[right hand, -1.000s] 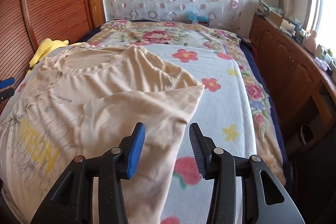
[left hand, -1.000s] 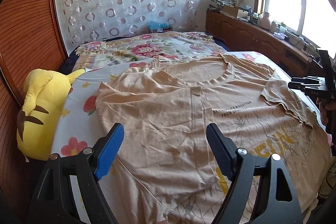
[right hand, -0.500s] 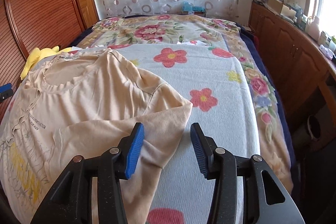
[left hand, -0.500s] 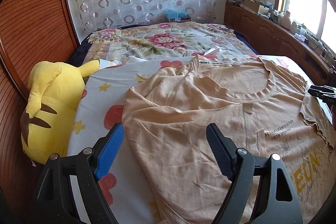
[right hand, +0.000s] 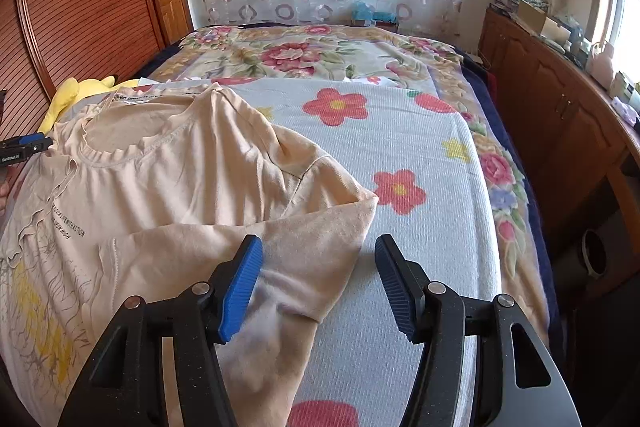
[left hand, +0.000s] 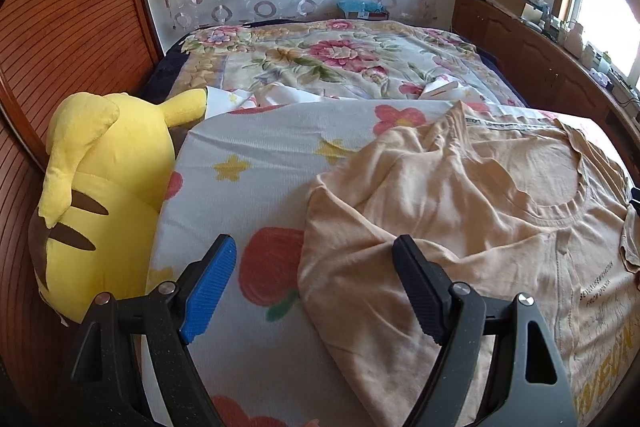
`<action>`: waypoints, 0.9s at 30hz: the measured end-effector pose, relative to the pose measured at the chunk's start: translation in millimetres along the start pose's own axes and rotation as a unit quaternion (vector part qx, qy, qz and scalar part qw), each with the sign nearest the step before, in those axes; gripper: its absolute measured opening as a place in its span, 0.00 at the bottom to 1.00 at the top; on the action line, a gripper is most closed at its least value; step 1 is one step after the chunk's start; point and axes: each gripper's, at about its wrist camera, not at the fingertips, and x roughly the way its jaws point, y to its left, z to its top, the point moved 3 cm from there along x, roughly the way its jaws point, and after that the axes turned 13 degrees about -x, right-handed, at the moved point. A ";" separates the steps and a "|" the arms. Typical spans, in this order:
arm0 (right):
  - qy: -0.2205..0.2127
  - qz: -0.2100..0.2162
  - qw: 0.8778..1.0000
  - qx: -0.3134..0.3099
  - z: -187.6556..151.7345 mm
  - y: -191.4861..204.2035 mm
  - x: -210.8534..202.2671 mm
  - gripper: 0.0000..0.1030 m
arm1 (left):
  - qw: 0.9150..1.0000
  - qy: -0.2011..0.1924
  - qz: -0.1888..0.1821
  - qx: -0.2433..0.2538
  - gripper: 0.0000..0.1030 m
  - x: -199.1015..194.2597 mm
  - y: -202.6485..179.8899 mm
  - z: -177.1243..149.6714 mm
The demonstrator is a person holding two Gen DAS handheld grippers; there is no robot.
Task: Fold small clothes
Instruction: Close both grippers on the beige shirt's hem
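Left wrist view: the left hand-held gripper (left hand: 312,285) is wide open and holds nothing. The peach T-shirt (left hand: 460,211) lies flat on the bed (left hand: 248,155), on the right, and its left edge sits between the blue fingers. A yellow plush toy (left hand: 96,195) lies at the bed's left side.

Right wrist view: the right hand-held gripper (right hand: 318,281) has just been opening. Its fingers stand apart over the T-shirt's folded sleeve (right hand: 304,255), not pinching it. The shirt lies on the left of the flowered bed.
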 end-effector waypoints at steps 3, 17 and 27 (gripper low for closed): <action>0.001 -0.001 1.000 -0.001 0.2 0.0 0.5 0.59 | 1.000 0.007 -0.014 -0.014 0.79 7.1 6.7 2.7; 0.007 0.002 1.000 -0.020 18.1 -2.1 15.1 0.60 | 0.999 0.003 -0.048 -0.007 0.49 2.4 0.2 5.5; 0.005 0.020 0.999 -0.038 28.0 2.2 22.0 0.22 | 0.997 0.021 -0.077 0.008 0.15 1.6 -9.6 3.9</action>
